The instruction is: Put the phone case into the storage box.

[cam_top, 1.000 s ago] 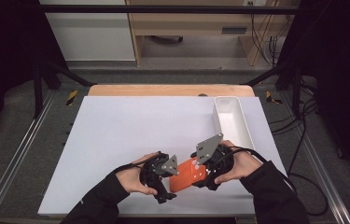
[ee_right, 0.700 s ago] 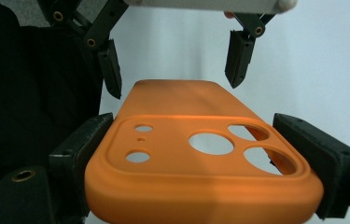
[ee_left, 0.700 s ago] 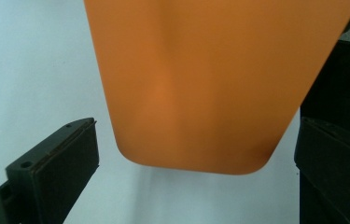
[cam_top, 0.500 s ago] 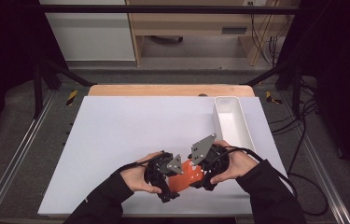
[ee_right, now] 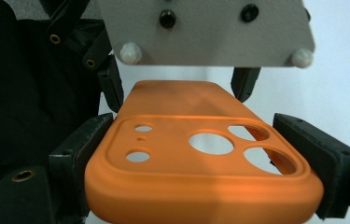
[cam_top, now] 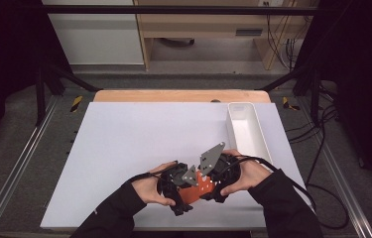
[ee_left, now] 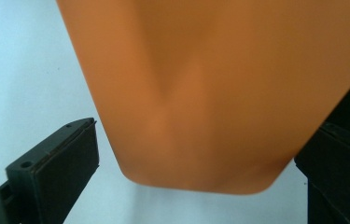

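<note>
An orange phone case (cam_top: pixel 201 187) with several camera cutouts is held just above the white table sheet (cam_top: pixel 139 148), near its front edge. My right gripper (ee_right: pixel 193 128) is shut on the case (ee_right: pixel 200 172), one jaw pressed on each long side at the camera end. From the opposite side, my left gripper (ee_left: pixel 205 135) is open and straddles the plain end of the case (ee_left: pixel 210 93). A narrow gap shows at one of its jaws, and the other sits at the case's edge. In the right gripper view, the left gripper (ee_right: pixel 178 86) faces me under its grey plate (ee_right: pixel 205 28).
A long white tray (cam_top: pixel 245 131) stands at the right side of the sheet, just beyond my right hand. The table's wooden back edge (cam_top: pixel 178 95) shows behind the sheet. Cables (cam_top: pixel 317 148) trail off to the right.
Both hands have drawn closer together and slightly nearer the front edge. The left gripper's jaws now sit around the case's free end.
</note>
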